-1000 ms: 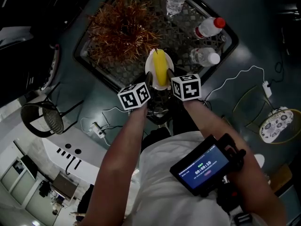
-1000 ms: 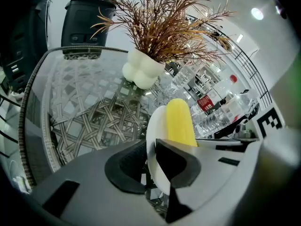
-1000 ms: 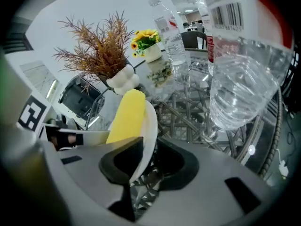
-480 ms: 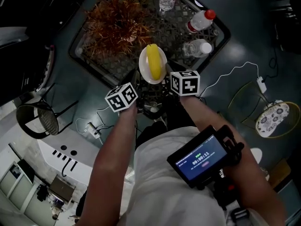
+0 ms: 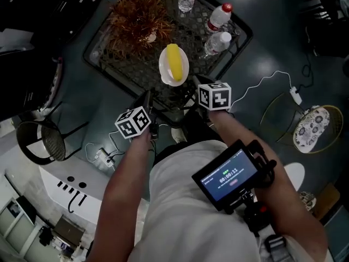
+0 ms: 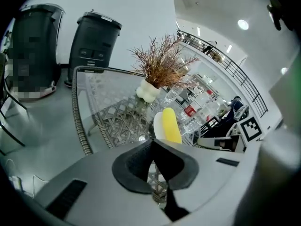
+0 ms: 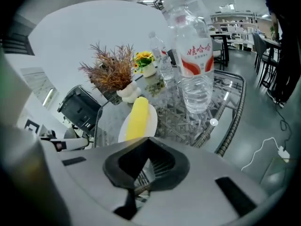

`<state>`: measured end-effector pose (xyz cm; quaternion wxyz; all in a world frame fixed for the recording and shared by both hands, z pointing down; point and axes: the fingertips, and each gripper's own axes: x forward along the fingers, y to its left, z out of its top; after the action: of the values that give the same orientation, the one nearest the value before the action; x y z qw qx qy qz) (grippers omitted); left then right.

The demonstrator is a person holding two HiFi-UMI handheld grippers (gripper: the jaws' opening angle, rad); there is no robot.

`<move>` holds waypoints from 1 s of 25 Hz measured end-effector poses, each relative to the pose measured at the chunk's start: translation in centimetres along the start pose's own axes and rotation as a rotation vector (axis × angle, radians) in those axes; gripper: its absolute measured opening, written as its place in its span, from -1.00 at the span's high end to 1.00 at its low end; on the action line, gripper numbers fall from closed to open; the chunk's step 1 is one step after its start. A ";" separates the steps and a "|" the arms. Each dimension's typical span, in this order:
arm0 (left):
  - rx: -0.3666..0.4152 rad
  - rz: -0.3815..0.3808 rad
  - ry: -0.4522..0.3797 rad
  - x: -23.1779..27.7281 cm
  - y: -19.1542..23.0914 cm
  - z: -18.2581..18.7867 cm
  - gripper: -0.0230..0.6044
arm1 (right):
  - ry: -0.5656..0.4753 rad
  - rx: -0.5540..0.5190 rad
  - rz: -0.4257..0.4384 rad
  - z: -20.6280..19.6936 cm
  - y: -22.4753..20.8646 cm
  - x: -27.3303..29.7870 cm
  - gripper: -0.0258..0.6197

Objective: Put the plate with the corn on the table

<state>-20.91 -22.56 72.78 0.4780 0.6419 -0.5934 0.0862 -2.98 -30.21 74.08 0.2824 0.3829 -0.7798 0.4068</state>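
The white plate (image 5: 163, 70) with the yellow corn cob (image 5: 173, 61) lies on the dark woven glass-topped table (image 5: 131, 64), near its front edge. Both grippers hang off the table, nearer me than the plate and apart from it. My left gripper (image 5: 147, 100) is shut and holds nothing; its view shows the corn (image 6: 170, 125) and the plate (image 6: 157, 125) just beyond the jaw tips (image 6: 153, 142). My right gripper (image 5: 193, 86) is likewise shut on nothing (image 7: 148, 139), with the corn (image 7: 136, 118) on the plate (image 7: 151, 119) ahead of it.
A dried rust-coloured plant (image 5: 136, 18) in a white vase stands on the table's left. Three water bottles (image 5: 217, 42) stand at the back right; one looms close (image 7: 195, 60). On the floor lie a power strip (image 5: 103, 157), a cable, and a wire stool (image 5: 312, 129).
The plate with the corn has been let go and rests on the table. Both grippers have drawn back toward me and spread apart, the left one furthest.
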 end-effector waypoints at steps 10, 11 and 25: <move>0.085 -0.111 -0.025 -7.8 -3.1 -2.4 0.91 | -0.071 -0.029 0.085 -2.1 4.0 -7.1 0.90; 0.089 -0.120 -0.033 -8.6 -3.4 -2.5 0.91 | -0.083 -0.034 0.096 -2.1 4.5 -7.8 0.90; 0.132 -0.272 -0.132 -17.7 -7.8 -4.6 0.91 | -0.224 -0.067 0.235 -3.7 11.7 -16.2 0.90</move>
<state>-17.18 -8.51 59.20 0.4022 0.7504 -0.5243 0.0172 -3.30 -16.74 58.84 0.1570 0.3224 -0.8590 0.3655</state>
